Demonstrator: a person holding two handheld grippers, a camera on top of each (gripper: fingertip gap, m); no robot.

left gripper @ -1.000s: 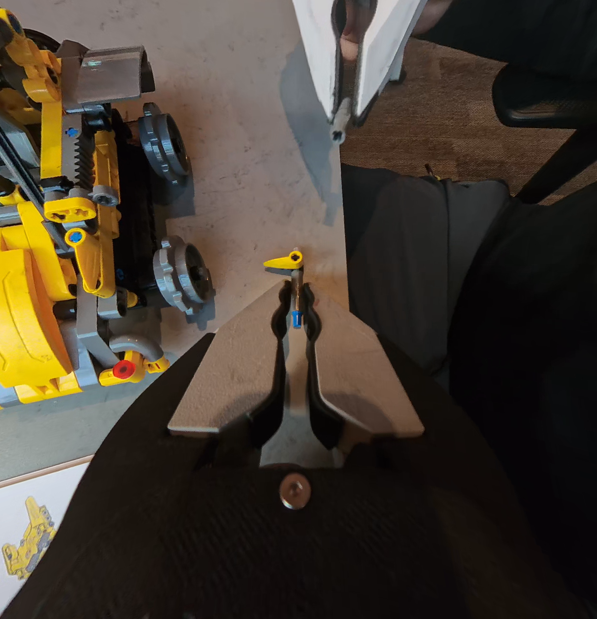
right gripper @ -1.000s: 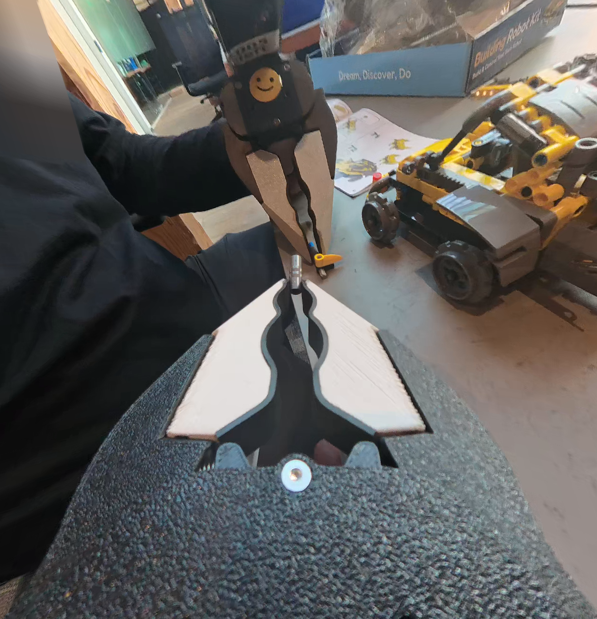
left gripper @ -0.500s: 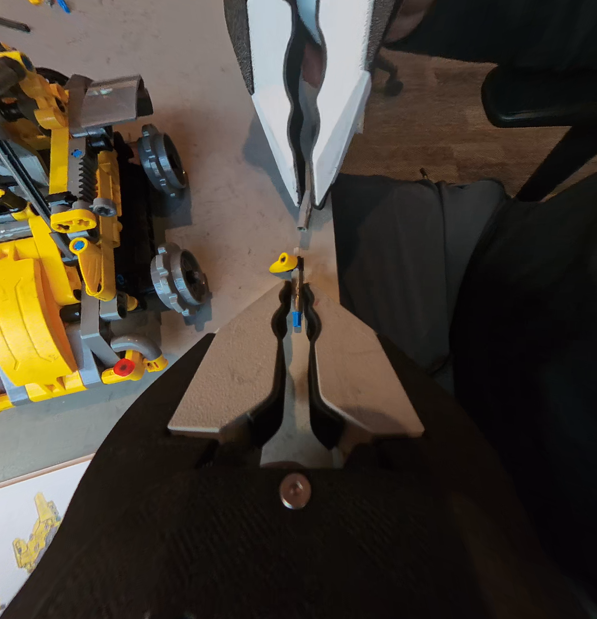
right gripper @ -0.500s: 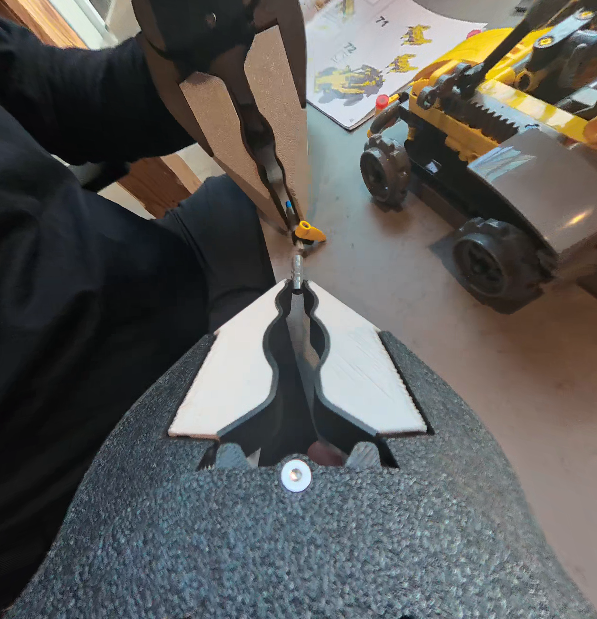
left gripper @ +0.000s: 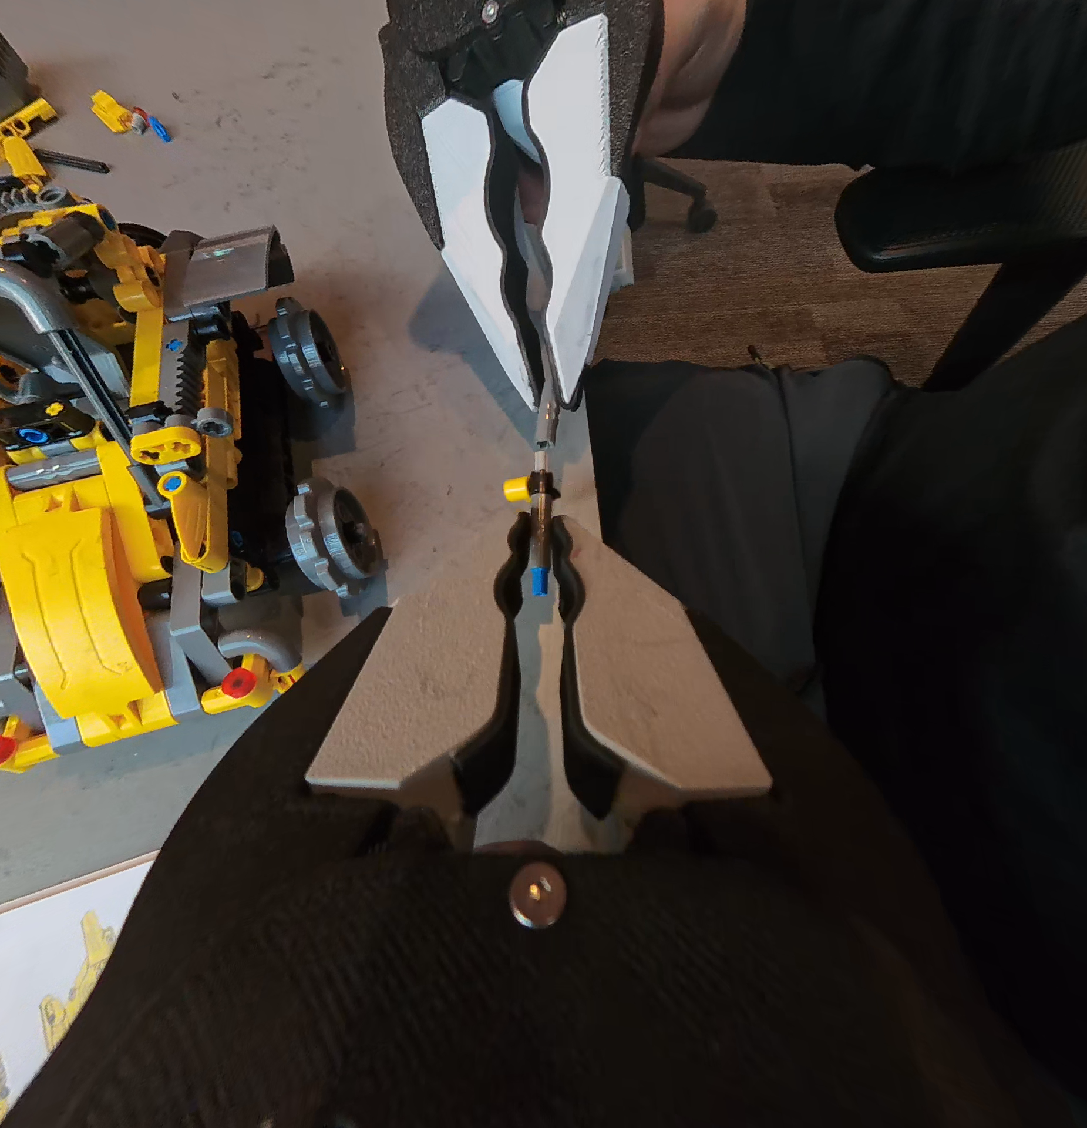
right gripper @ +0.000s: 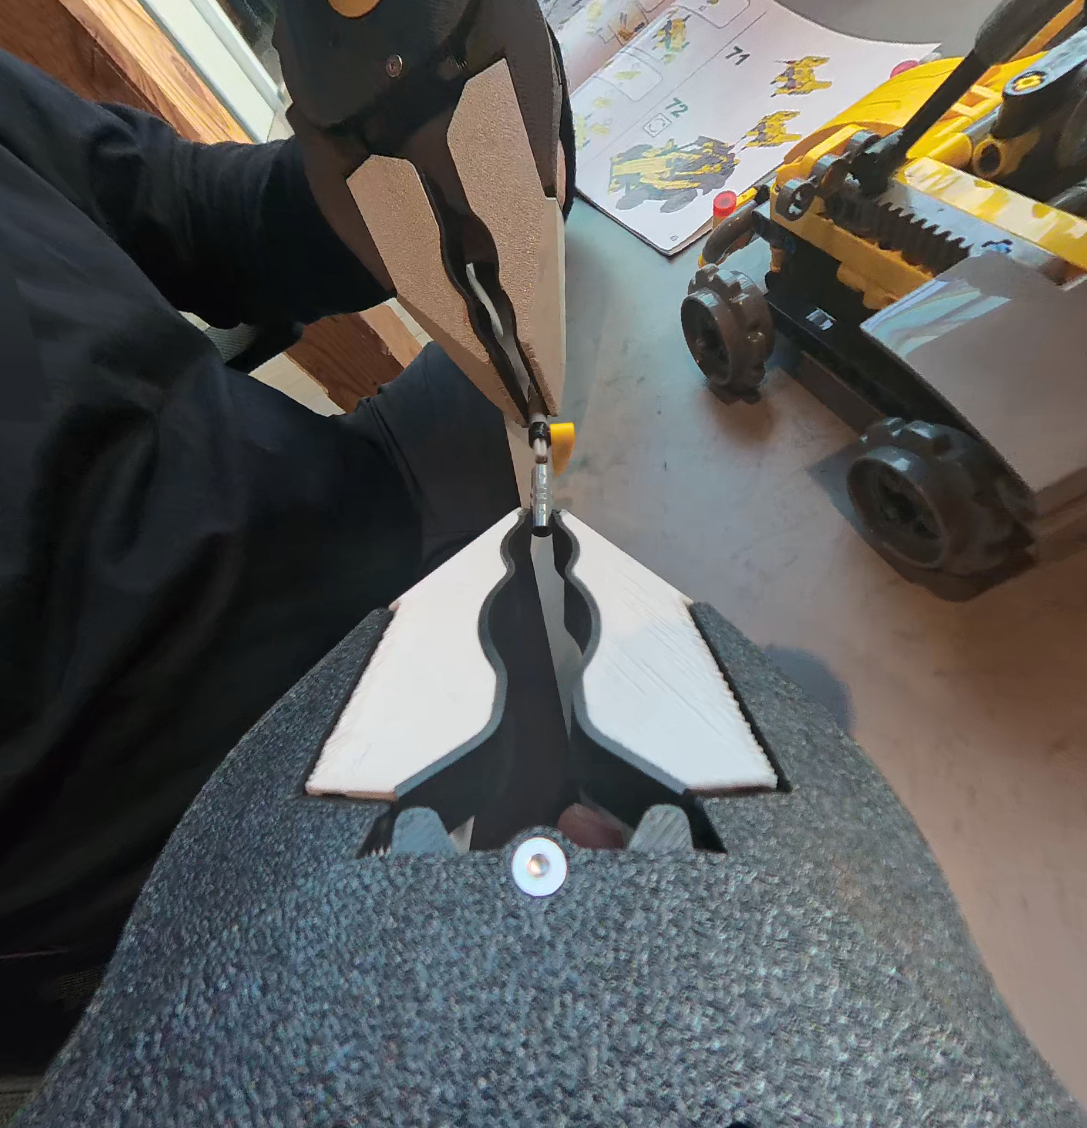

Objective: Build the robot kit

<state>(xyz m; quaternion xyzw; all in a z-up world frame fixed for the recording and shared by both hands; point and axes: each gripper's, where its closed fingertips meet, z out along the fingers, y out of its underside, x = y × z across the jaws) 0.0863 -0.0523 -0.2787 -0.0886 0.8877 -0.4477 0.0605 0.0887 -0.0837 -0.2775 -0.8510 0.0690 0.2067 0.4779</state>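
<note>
We are pinching a thin axle [left gripper: 539, 537], carrying a yellow piece [left gripper: 516, 489] and a blue tip, in our left tongs [left gripper: 541, 525], closed on it over the desk [left gripper: 345, 122] edge. Our right tongs [right gripper: 542, 519] are gripping a grey connector [right gripper: 541, 491], meeting the axle's end. A yellow brick vehicle [left gripper: 101, 488] is sitting nearby.

Tan-faced left gripper [left gripper: 541, 519] in a black shell, white-faced right gripper [right gripper: 538, 519] in speckled dark grey, grey axle [left gripper: 539, 537] with blue end and yellow piece [left gripper: 516, 488], yellow-and-grey model vehicle [left gripper: 132, 488], red studs, pale mottled table [left gripper: 284, 152], brown carpet [left gripper: 772, 244]
</note>
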